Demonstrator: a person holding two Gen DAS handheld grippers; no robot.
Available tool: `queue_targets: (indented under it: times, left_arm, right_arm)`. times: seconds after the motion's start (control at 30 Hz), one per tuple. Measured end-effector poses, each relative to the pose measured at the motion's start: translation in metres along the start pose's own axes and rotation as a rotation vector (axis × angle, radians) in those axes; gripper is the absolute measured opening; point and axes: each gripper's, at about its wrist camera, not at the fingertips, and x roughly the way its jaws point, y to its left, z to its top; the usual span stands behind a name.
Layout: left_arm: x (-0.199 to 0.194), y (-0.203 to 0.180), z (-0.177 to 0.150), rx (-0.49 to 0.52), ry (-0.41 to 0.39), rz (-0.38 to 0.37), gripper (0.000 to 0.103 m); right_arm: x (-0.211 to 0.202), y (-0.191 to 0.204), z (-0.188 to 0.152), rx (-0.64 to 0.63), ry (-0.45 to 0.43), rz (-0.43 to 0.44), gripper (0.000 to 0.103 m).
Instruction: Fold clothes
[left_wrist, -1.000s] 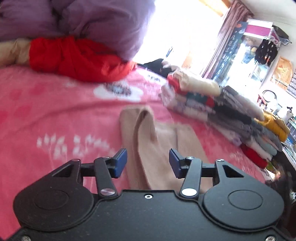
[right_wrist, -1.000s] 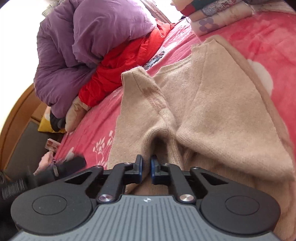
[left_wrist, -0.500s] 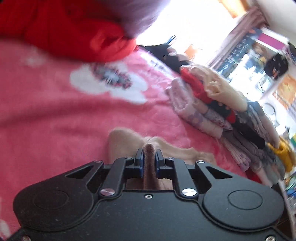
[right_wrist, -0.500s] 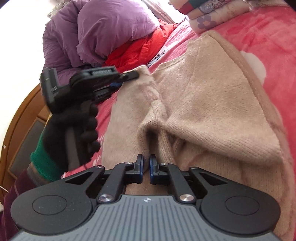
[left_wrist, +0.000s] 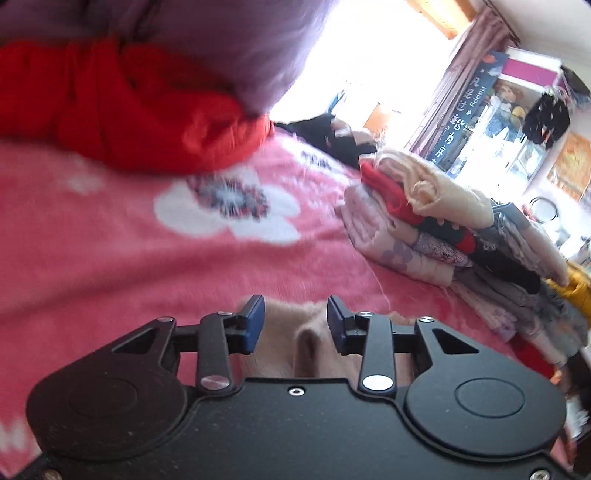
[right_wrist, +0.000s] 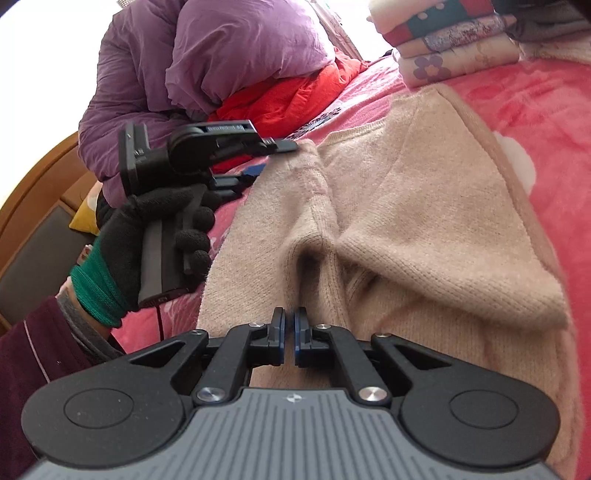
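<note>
Half a second on, the left gripper (left_wrist: 295, 325) has let go, its jaws now apart over the beige sweater (right_wrist: 424, 229), which lies partly folded on the pink blanket (left_wrist: 110, 266). At six o'clock the right gripper (right_wrist: 290, 334) is pinched on a sweater ridge. Judged mid-fold; the left gripper likely needs a fresh hold, short of the folded stack (left_wrist: 443, 236) at two o'clock.

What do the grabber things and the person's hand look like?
The left tool is black with blue pads and silver screws. The right tool is black too, with a ribbed grey top. The hand wears a black glove with a green cuff and a maroon sleeve. A thin dark cable hangs below the handle.
</note>
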Motion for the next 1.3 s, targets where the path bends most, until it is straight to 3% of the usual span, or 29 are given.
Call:
queue_targets:
  times: [0.1,0.13,0.23,0.3,0.37,0.43,0.53,0.63,0.77,0.93,1.1,1.3]
  left_arm:
    - [-0.015,-0.014,0.004,0.08,-0.005,-0.124,0.035]
    - [-0.011,-0.019,0.002,0.103,0.013,-0.128,0.036]
    - [0.032,-0.02,-0.02,0.173,0.17,0.014,0.037]
    - [0.047,-0.021,-0.035,0.246,0.196,0.069,0.04]
    - [0.034,-0.028,-0.027,0.219,0.163,0.049,0.04]
    - [0.008,-0.035,-0.017,0.215,0.08,0.006,0.048]
    - [-0.02,-0.039,-0.018,0.168,0.071,0.02,0.05]
    - [-0.046,-0.039,-0.029,0.084,0.099,0.015,0.05]
    - [-0.101,-0.046,-0.06,0.034,0.126,0.02,0.052]
    - [-0.165,-0.064,-0.12,-0.006,0.204,0.021,0.056]
    - [-0.193,-0.073,-0.18,-0.031,0.315,0.082,0.056]
    - [-0.202,-0.061,-0.198,-0.14,0.326,0.075,0.056]
  right_arm:
    - [-0.003,0.003,-0.001,-0.016,-0.003,-0.003,0.006]
    - [-0.003,0.004,-0.002,-0.018,-0.004,-0.001,0.006]
    - [-0.005,0.003,-0.001,-0.024,0.001,0.004,0.006]
    - [-0.014,-0.002,0.002,0.002,-0.012,0.003,0.006]
    - [-0.034,-0.013,0.008,0.04,-0.05,-0.004,0.011]
    - [-0.054,-0.023,0.015,0.078,-0.088,-0.011,0.013]
    - [-0.084,-0.039,0.025,0.135,-0.145,-0.021,0.013]
    - [-0.098,-0.056,0.009,0.229,-0.104,0.001,0.015]
    - [-0.093,-0.061,-0.027,0.37,0.02,0.091,0.03]
    - [-0.093,-0.033,-0.049,0.324,0.077,0.141,0.031]
    - [-0.095,-0.024,-0.069,0.384,0.132,0.201,0.032]
    - [-0.093,-0.012,-0.083,0.392,0.13,0.22,0.035]
